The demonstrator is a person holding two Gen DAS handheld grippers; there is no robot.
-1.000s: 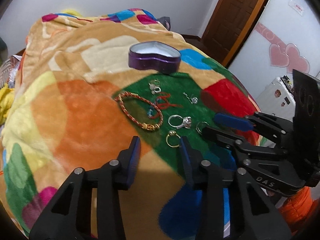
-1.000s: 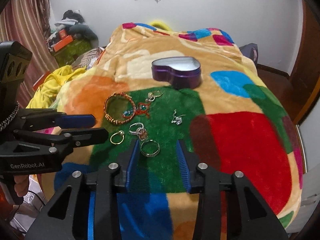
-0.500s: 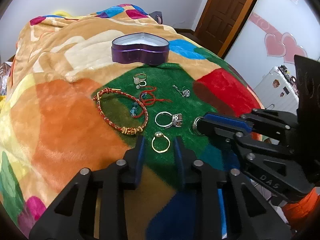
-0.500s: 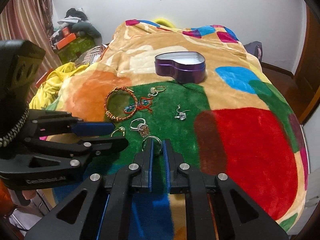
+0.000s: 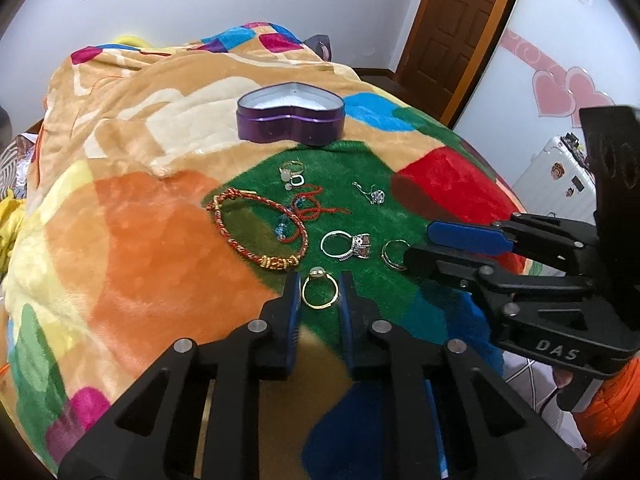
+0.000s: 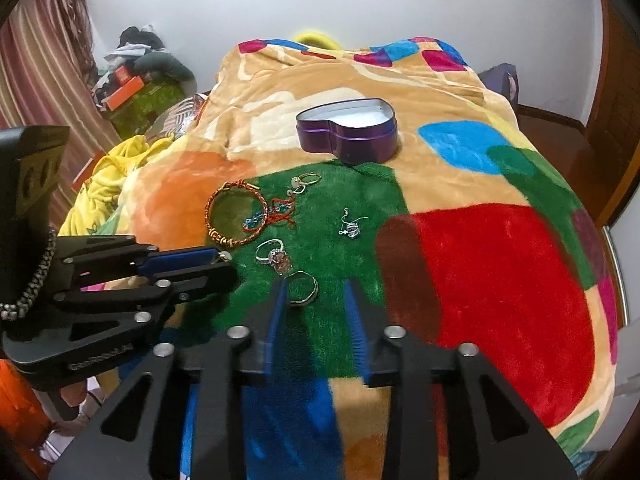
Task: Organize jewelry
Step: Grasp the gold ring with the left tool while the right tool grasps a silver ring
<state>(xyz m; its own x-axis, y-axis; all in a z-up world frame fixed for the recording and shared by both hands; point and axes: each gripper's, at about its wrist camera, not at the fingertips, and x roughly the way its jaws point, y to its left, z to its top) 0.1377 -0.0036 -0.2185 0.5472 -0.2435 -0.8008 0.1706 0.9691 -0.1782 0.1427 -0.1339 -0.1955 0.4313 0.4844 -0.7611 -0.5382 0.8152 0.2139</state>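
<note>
My left claw (image 5: 319, 295) sits low over the blanket (image 5: 160, 256) on the bed, jaws partly open with a gold ring (image 5: 319, 291) lying flat between the fingers. I cannot tell whether the pads touch it; it reads as bracketed, not gripped.

My right claw (image 6: 316, 300) is open wide. A plain silver ring (image 6: 303, 287) lies on the green patch just inside its left finger, near the tip. In the left wrist view that same ring (image 5: 394, 254) shows partly hidden behind the right claw's fingertip.

Other pieces on the green patch, all loose:
- ring with a large stone (image 5: 347, 245), between the two claws' rings
- red-and-gold braided bracelet (image 5: 256, 226), to the left
- red cord with blue beads (image 5: 304, 212), overlapping the bracelet's right side
- small gold ring with a pale charm (image 5: 292, 172), nearer the tin
- silver earring (image 5: 372, 194), off to the right, apart from the rest

Purple heart-shaped tin (image 5: 291, 114), lid off, stands on the tan part of the blanket beyond the jewelry. Pale lining inside; no jewelry visible in it from here.
</note>
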